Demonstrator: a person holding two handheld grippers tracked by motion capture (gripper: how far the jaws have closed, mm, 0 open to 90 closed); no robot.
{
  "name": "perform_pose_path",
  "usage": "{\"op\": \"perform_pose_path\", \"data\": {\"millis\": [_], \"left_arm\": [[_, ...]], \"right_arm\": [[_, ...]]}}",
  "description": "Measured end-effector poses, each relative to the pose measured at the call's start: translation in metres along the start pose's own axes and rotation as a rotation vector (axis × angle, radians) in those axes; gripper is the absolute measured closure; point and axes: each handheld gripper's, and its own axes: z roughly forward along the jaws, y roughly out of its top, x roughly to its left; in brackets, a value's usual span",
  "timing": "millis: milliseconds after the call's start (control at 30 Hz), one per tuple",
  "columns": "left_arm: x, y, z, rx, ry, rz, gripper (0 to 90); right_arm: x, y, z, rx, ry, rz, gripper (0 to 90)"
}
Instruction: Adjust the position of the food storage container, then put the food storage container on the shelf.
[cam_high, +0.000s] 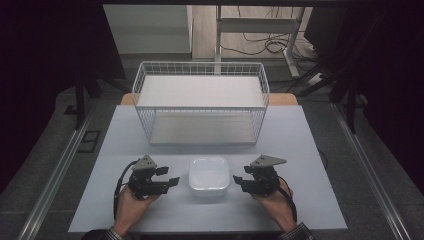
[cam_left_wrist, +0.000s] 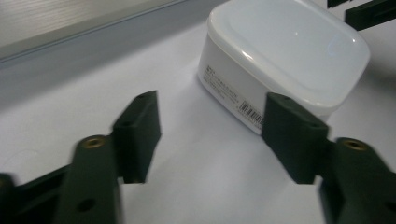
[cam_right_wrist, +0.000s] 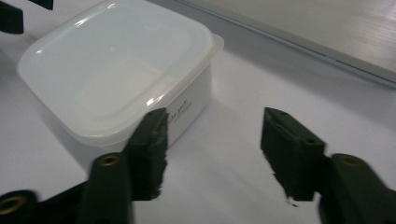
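A white, square plastic container with a lid sits on the pale table near the front edge, between my two grippers. My left gripper lies just left of it, open, jaws pointing at its left side. In the left gripper view the container lies ahead and to the right of the open left gripper, apart from the fingers. My right gripper is just right of the container, also open. In the right gripper view the container is ahead and to the left of the right gripper, with nothing between the jaws.
A white wire basket with a flat white shelf inside stands at the back middle of the table. Bare tabletop lies to either side of the hands. Cables and a metal frame are on the floor beyond the table.
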Motion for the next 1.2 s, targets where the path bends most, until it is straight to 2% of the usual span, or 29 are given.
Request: {"op": "perform_pose_path", "data": {"millis": [133, 167, 267, 367, 533, 800, 1033, 1200], "left_arm": [[-0.001, -0.007, 0.0, 0.01, -0.02, -0.011, 20.5], [-0.002, -0.008, 0.0, 0.011, -0.028, -0.011, 20.1], [-0.002, -0.012, -0.002, 0.019, -0.046, -0.004, 16.9], [-0.002, -0.013, -0.001, 0.02, -0.052, 0.002, 14.3], [0.0, -0.014, 0.002, 0.019, -0.022, 0.039, 9.0], [-0.002, -0.008, 0.007, 0.013, -0.045, 0.064, 5.7], [-0.003, 0.004, 0.009, -0.001, -0.08, 0.042, 5.3], [-0.005, 0.016, 0.013, 0.006, -0.09, 0.038, 4.6]], "right_arm": [[0.0, -0.006, -0.005, -0.039, 0.01, -0.012, 20.1], [0.0, -0.008, -0.005, -0.04, 0.01, -0.013, 17.1], [0.0, -0.015, -0.003, -0.02, 0.001, -0.016, 8.7], [-0.001, -0.02, 0.002, 0.012, 0.005, -0.019, 4.8], [-0.001, -0.019, 0.004, 0.001, 0.011, -0.031, 3.1], [-0.005, -0.016, 0.003, -0.017, 0.02, -0.026, 2.9], [-0.004, -0.006, -0.001, -0.045, 0.038, -0.027, 2.3], [-0.001, 0.003, 0.0, -0.049, 0.09, 0.0, 2.4]]}}
